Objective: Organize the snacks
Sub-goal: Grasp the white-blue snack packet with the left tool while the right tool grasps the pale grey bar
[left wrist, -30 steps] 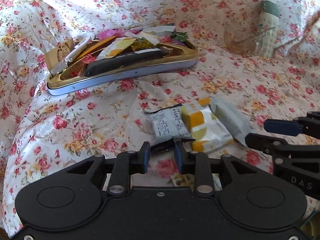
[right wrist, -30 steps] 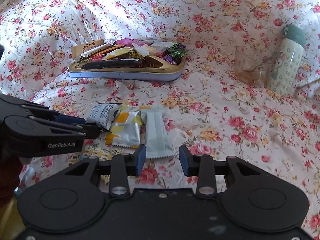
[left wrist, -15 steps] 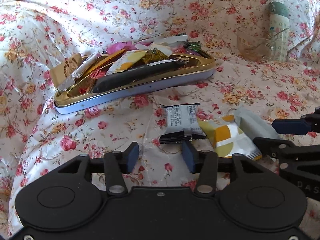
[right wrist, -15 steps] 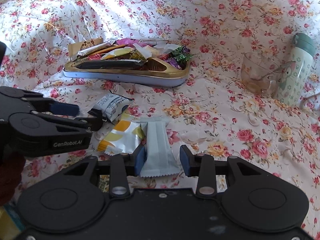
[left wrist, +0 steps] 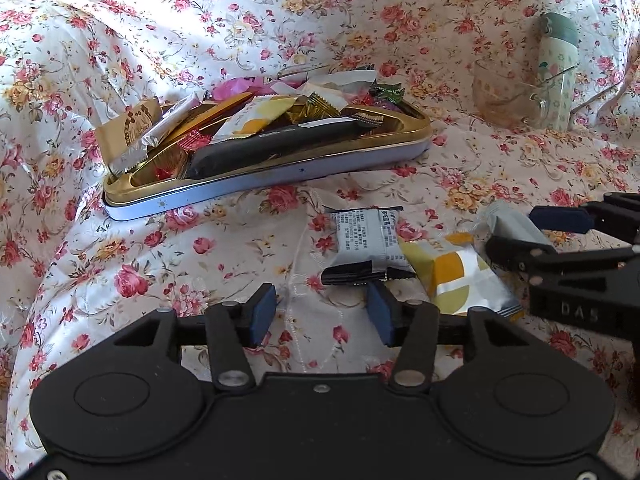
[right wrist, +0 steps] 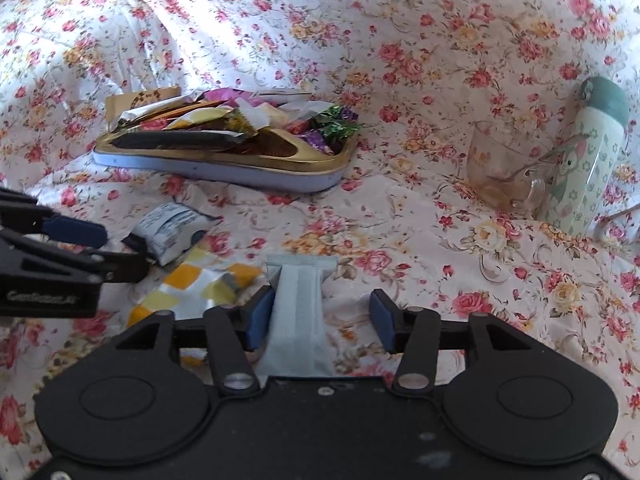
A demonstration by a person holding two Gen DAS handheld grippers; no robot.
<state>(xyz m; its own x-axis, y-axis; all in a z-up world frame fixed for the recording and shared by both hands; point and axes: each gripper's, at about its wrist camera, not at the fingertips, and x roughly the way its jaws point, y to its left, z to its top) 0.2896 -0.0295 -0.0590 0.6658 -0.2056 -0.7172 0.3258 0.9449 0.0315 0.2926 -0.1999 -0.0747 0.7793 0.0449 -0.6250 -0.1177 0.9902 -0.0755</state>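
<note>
A gold-rimmed pale blue tin [left wrist: 280,176] [right wrist: 280,176] full of wrapped snacks lies on the floral cloth. Three loose packets lie in front of it: a grey and black one [left wrist: 366,240] [right wrist: 168,228], a yellow and white one [left wrist: 460,276] [right wrist: 192,288] and a pale grey-green one [left wrist: 516,224] [right wrist: 298,312]. My left gripper [left wrist: 320,314] is open and empty, just short of the grey and black packet's near end. My right gripper [right wrist: 320,318] is open with the pale grey-green packet lying between its fingers, close to the left pad [right wrist: 260,316].
A glass mug with a spoon [right wrist: 504,168] [left wrist: 504,96] and a green-capped patterned bottle [right wrist: 588,160] [left wrist: 558,68] stand at the right. The cloth is rumpled, with folds rising at the back and left.
My left gripper has opened wider and drawn back left from the grey and black packet. My right gripper has moved forward over the pale grey-green packet, which now lies between its fingers.
</note>
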